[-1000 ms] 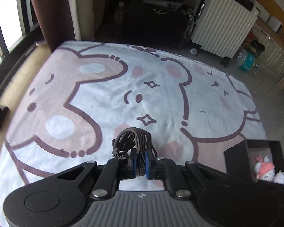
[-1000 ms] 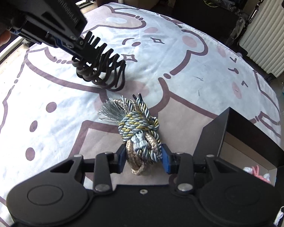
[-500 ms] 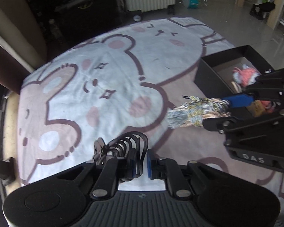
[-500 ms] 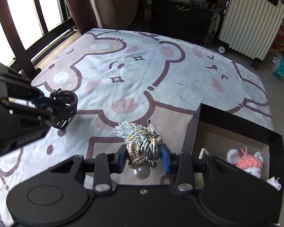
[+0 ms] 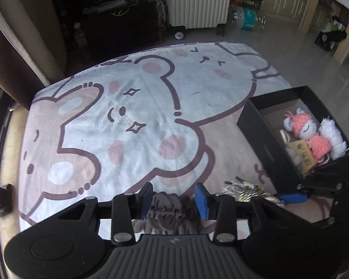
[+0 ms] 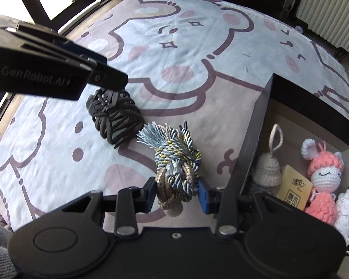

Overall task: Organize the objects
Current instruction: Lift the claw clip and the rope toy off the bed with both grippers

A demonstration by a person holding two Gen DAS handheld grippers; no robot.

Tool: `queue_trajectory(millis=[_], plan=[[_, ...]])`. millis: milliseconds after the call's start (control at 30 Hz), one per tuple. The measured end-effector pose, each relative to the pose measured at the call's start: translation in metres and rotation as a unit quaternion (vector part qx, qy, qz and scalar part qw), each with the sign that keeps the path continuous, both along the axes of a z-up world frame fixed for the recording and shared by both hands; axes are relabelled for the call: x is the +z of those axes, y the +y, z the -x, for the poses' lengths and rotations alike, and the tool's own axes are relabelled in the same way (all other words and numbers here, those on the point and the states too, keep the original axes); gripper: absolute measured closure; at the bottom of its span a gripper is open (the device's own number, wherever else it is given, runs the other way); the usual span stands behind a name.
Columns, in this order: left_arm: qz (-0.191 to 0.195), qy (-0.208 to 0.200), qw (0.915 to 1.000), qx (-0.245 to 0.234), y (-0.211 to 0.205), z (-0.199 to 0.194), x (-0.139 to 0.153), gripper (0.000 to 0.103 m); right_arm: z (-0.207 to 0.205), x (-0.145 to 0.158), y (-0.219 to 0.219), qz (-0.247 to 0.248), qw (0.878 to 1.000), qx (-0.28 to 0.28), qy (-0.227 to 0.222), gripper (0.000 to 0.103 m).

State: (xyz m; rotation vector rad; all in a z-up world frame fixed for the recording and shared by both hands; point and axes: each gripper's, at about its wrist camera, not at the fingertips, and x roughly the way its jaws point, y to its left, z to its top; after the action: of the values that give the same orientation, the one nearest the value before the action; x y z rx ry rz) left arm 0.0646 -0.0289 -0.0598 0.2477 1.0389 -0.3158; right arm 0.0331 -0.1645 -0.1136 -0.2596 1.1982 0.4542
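From the left wrist camera, the left tool [image 5: 174, 196] points steeply down over the cartoon-bear blanket [image 5: 137, 116], its blue pads having just been opening; the dark ribbed hair claw [image 5: 167, 209] sits between them, blurred, with visible gaps at either pad, so it reads as released. To the right of the claw, the right tool [image 5: 290, 197] reaches in from the frame's edge, and beyond it stands the black box [image 5: 263, 144] with a pink and white crocheted doll [image 5: 307, 134] inside. From the right wrist camera, the right tool [image 6: 176, 191] also aims downward and is clenched on the braided rope knot [image 6: 176, 162], a twisted bundle of grey, gold and tan cord with a frayed tassel. The hair claw [image 6: 115, 116] lies on the blanket just left of the knot's tassel, directly under the left tool [image 6: 109, 79], whose tips hover above it. The box [image 6: 256, 139], right of the knot, holds the doll [image 6: 323, 174], a beige knitted bell [image 6: 267, 172] and a tan card [image 6: 295, 190].
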Motion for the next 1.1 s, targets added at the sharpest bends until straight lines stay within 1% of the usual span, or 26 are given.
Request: queue_trajectory(millis=[100, 167, 200, 367, 500, 567, 633, 700, 733, 767, 833, 900, 967, 1033, 1100], plan=[[-0.016, 0.011, 0.9997, -0.010, 0.005, -0.001, -0.012, 0.049, 0.002, -0.003, 0.003, 0.017, 1.000, 0.013, 0.002, 0.064], [-0.019, 0.016, 0.9996, -0.017, 0.006, -0.001, -0.017, 0.038, 0.002, -0.003, 0.003, 0.023, 1.000, 0.013, -0.004, 0.063], [-0.019, 0.017, 0.9995, -0.019, 0.006, -0.001, -0.019, 0.036, 0.001, -0.003, 0.003, 0.026, 1.000, 0.013, -0.007, 0.061], [-0.024, 0.031, 0.9990, -0.023, 0.004, -0.005, -0.028, 0.036, 0.001, -0.006, 0.004, 0.027, 0.999, 0.021, -0.004, 0.060], [-0.036, 0.050, 0.9980, -0.015, 0.006, -0.011, -0.039, 0.036, -0.002, -0.001, 0.000, 0.016, 1.000, 0.004, -0.012, 0.059], [-0.028, 0.058, 0.9979, -0.010, 0.009, -0.014, -0.043, 0.036, -0.006, 0.004, -0.006, -0.002, 1.000, -0.026, -0.008, 0.057], [-0.017, 0.066, 0.9977, -0.005, 0.011, -0.017, -0.045, 0.037, -0.013, 0.008, -0.014, -0.025, 0.996, -0.082, 0.011, 0.050], [-0.007, 0.072, 0.9974, -0.004, 0.011, -0.019, -0.045, 0.043, -0.020, 0.010, -0.024, -0.066, 0.985, -0.154, 0.051, 0.041], [-0.002, 0.076, 0.9971, -0.004, 0.011, -0.020, -0.044, 0.046, -0.022, 0.011, -0.027, -0.079, 0.980, -0.175, 0.059, 0.040], [-0.004, 0.076, 0.9971, -0.004, 0.009, -0.021, -0.044, 0.047, -0.022, 0.013, -0.029, -0.091, 0.975, -0.193, 0.062, 0.040], [-0.005, 0.075, 0.9972, -0.005, 0.009, -0.022, -0.042, 0.048, -0.024, 0.013, -0.030, -0.097, 0.967, -0.224, 0.068, 0.034], [0.007, 0.068, 0.9977, 0.006, 0.012, -0.024, -0.037, 0.060, -0.024, 0.010, -0.033, -0.101, 0.959, -0.254, 0.078, 0.029], [0.022, 0.063, 0.9974, 0.028, 0.018, -0.027, -0.031, 0.061, -0.025, 0.008, -0.037, -0.120, 0.946, -0.288, 0.093, 0.025], [0.013, 0.064, 0.9974, 0.031, 0.021, -0.028, -0.033, 0.061, -0.025, 0.006, -0.039, -0.138, 0.930, -0.323, 0.108, 0.021], [0.014, 0.066, 0.9974, 0.025, 0.023, -0.026, -0.035, 0.061, -0.024, 0.002, -0.041, -0.151, 0.913, -0.357, 0.123, 0.017]])
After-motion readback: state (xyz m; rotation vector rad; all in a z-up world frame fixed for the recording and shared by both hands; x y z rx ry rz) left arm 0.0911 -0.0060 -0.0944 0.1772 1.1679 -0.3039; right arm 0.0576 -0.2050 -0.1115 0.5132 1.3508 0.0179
